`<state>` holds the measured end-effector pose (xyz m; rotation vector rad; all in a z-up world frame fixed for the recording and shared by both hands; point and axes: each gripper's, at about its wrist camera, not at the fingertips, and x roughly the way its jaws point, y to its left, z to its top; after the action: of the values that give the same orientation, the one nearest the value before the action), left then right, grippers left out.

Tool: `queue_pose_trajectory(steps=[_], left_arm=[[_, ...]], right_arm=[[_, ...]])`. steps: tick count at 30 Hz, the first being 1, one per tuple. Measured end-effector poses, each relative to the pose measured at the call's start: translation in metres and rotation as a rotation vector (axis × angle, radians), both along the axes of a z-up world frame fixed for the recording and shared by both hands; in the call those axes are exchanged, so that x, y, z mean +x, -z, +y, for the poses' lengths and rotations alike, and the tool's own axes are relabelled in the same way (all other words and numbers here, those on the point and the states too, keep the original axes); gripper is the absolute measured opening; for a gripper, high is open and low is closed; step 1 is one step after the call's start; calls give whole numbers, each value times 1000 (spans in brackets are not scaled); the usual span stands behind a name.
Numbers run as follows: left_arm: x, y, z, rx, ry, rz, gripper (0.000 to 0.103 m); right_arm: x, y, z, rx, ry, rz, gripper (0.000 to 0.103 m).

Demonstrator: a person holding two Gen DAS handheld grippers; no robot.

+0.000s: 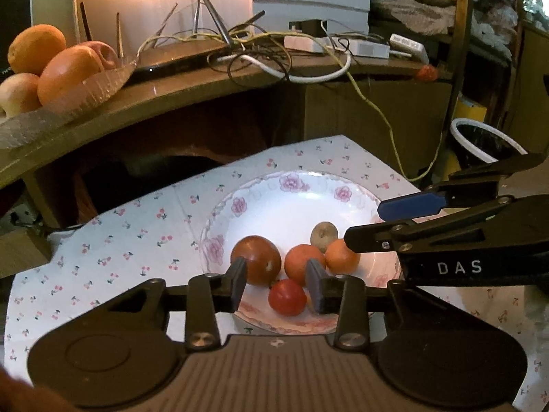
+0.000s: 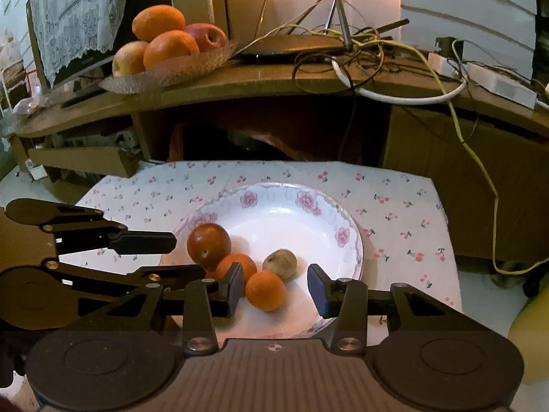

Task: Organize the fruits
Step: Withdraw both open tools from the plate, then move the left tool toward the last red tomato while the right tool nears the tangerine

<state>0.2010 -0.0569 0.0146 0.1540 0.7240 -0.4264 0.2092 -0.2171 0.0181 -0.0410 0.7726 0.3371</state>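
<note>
Right, both tongs sit over the floral plate (image 2: 346, 237) on the cherry-print cloth (image 1: 137, 240), angled down so I can see the fruit between the fingers. Left tongs (image 1: 278, 283) part open, holding nothing; the red fruit (image 1: 287, 297) lies below the gap, dark apple (image 1: 255, 261) just beside the left finger. Right tongs (image 2: 274, 290) also part open and empty, with one orange (image 2: 266, 290) in line between the fingers, not pinched. Second orange (image 2: 240, 266) and brownish fruit (image 2: 279, 263) touch it. Everything is clustered at the near side, so I'd pick from the edge first. Glass fruit dish (image 2: 164, 72) on the counter (image 2: 260, 84) behind looks like the likely destination.
</note>
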Motion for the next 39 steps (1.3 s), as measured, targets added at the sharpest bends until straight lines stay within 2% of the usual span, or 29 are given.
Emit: queue_pose_trajectory(steps=[8, 15, 23, 39], left_arm=[[-9, -2, 11, 6, -5, -2, 44], [-33, 3, 28, 24, -21, 52, 44], [-57, -4, 53, 36, -65, 35, 49], [-89, -5, 60, 67, -110, 40, 49]], right_arm=[[-7, -2, 0, 6, -5, -7, 43], [-28, 1, 8, -14, -56, 2, 43], [-46, -10, 28, -1, -106, -17, 44], [-69, 4, 60, -36, -146, 38, 44]])
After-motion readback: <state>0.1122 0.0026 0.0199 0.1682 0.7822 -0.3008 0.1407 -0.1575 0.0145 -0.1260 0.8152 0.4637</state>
